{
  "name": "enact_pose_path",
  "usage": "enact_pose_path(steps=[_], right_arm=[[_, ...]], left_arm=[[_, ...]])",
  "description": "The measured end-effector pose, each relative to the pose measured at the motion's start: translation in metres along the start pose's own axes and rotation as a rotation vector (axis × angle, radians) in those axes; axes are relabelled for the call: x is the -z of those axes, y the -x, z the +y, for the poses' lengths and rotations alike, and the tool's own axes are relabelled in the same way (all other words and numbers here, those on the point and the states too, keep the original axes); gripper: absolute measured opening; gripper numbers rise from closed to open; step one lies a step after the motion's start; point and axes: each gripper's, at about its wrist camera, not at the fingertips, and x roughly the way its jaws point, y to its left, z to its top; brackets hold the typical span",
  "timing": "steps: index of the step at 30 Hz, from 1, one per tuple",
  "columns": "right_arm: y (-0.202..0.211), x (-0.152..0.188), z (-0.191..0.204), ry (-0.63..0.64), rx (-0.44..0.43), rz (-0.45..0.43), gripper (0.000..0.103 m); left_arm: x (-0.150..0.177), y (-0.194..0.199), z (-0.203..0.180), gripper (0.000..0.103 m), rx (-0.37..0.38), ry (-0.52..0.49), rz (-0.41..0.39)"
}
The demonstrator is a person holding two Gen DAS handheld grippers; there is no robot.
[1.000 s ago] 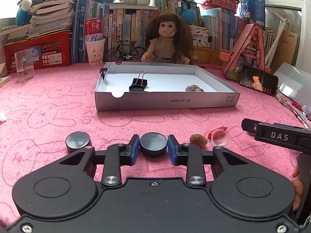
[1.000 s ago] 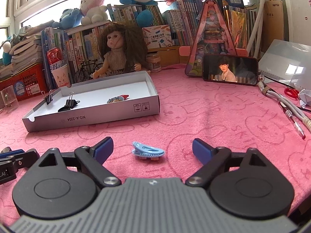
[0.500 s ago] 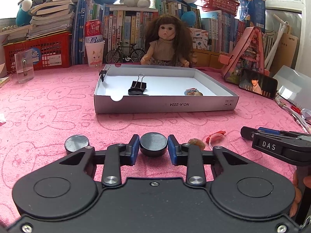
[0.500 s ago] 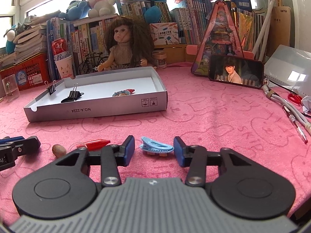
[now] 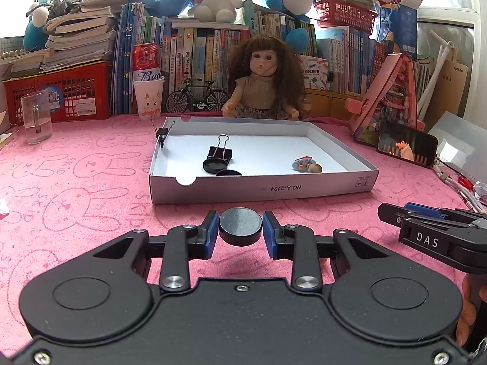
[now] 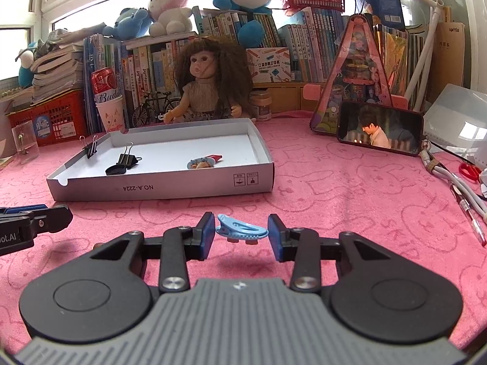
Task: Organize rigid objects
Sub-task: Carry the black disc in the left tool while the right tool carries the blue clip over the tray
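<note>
My left gripper [image 5: 240, 231] is shut on a black round disc [image 5: 240, 226] and holds it above the pink cloth, in front of the white cardboard tray [image 5: 261, 189]. My right gripper [image 6: 242, 233] is shut on a light blue hair clip [image 6: 242, 231], lifted off the cloth. The tray [image 6: 164, 188] holds black binder clips [image 5: 219, 153], black discs [image 5: 215, 165] and a small figurine [image 5: 307, 165]. The right gripper shows at the right edge of the left wrist view [image 5: 426, 228].
A doll [image 5: 264, 79] sits behind the tray, with books, a red basket [image 5: 61, 94] and a paper cup [image 5: 148, 95]. A glass [image 5: 36, 117] stands at left. A phone [image 6: 380, 132], cables, a pen and scissors [image 6: 468, 170] lie at right.
Both grippers have risen and moved toward the tray with their objects. The right gripper closed on the blue clip. The second black disc and the nut dropped out of the left view.
</note>
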Motion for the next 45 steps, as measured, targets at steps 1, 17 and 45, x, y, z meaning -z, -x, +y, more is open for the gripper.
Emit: enact_pose_path(steps=[1,17,45], right_arm=[[-0.001,-0.002,0.0,0.002,-0.005,-0.003,0.043],[-0.044,-0.055,0.002,0.002,-0.104,-0.024,0.043],[-0.186,-0.106,0.016,-0.03,-0.254,0.218,0.043]], left_arm=[[-0.003,-0.001,0.001,0.03,0.001,0.003,-0.003],[-0.072,-0.046,0.018,0.03,0.02,0.019,-0.051],[-0.129,-0.214,0.043,0.03,-0.039,0.107,0.164]])
